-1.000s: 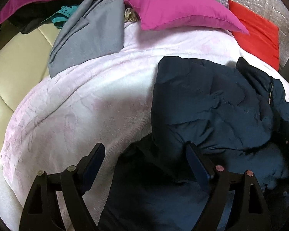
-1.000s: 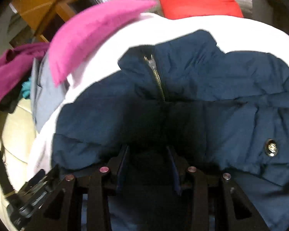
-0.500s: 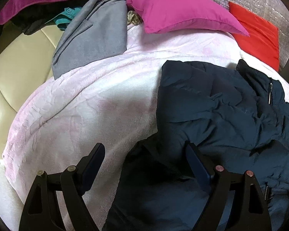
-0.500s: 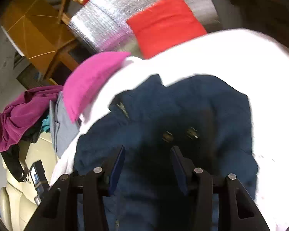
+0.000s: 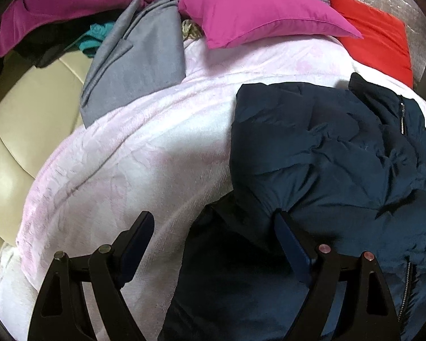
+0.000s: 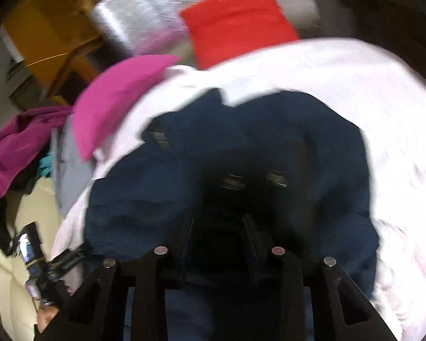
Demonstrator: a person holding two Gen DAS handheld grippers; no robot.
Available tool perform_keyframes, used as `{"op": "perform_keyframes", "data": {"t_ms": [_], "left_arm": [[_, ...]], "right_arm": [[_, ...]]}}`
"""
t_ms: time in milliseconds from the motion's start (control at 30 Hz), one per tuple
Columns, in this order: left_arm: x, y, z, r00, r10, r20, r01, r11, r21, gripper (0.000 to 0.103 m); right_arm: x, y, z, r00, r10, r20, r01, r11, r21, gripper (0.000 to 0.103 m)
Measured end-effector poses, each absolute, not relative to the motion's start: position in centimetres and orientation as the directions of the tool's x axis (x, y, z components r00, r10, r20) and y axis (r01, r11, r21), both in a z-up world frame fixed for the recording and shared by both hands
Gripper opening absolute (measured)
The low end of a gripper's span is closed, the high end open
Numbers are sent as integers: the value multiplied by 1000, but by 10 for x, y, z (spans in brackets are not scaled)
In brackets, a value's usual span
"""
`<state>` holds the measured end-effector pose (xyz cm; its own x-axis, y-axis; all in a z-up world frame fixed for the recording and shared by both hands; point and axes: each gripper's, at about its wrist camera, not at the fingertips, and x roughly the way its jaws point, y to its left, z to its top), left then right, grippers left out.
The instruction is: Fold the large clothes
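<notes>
- Pale pink fleece blanket (image 5: 144, 153) carries the crumpled navy padded jacket (image 5: 326, 153), right of centre.
- Only the left view shows the folded grey garment (image 5: 139, 56).
- Left gripper (image 5: 213, 244) spread wide over the jacket's edge.
- Right gripper (image 6: 218, 227), blurred, pinches dark jacket fabric.

— Left wrist view: looking down and forward from just above the pink blanket (image 5: 144, 153), close, with the left gripper (image 5: 213, 244) at the near edge and its fingers spread wide. Facing the far pillows.

— Right wrist view: also looking down and forward, but hanging closer over the navy jacket (image 6: 269, 147), blurred, right gripper (image 6: 221, 238) at the near edge.

— Shared by both: jacket (image 5: 326, 147), blanket (image 6: 355, 85), magenta pillow (image 5: 264, 8) (image 6: 113, 93), red cushion (image 5: 377, 34) (image 6: 235, 20), grey garment (image 5: 139, 56) at far left.

— Also seen from the right: the left gripper (image 6: 37, 272), low at near left.
</notes>
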<state>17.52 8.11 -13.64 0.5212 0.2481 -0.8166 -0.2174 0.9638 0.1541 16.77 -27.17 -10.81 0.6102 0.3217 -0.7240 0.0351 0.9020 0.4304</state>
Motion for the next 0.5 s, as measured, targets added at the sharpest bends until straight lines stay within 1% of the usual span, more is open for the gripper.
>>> {"op": "perform_keyframes", "data": {"t_ms": [67, 133, 233, 300, 500], "left_arm": [[173, 79, -135, 526, 256, -811, -209, 963, 168, 87], [170, 78, -131, 538, 258, -802, -201, 964, 175, 87], [164, 77, -122, 569, 259, -780, -197, 964, 177, 87], [161, 77, -116, 591, 260, -764, -194, 965, 178, 87], [150, 74, -95, 658, 253, -709, -194, 967, 164, 87]], "right_arm": [[175, -248, -111, 578, 363, -731, -17, 901, 434, 42], [185, -220, -124, 534, 379, -755, -63, 909, 412, 42], [204, -190, -152, 477, 329, -815, -77, 939, 334, 48], [208, -181, -163, 482, 293, -826, -84, 954, 289, 48], [197, -194, -151, 482, 333, -810, -82, 938, 337, 48]]}}
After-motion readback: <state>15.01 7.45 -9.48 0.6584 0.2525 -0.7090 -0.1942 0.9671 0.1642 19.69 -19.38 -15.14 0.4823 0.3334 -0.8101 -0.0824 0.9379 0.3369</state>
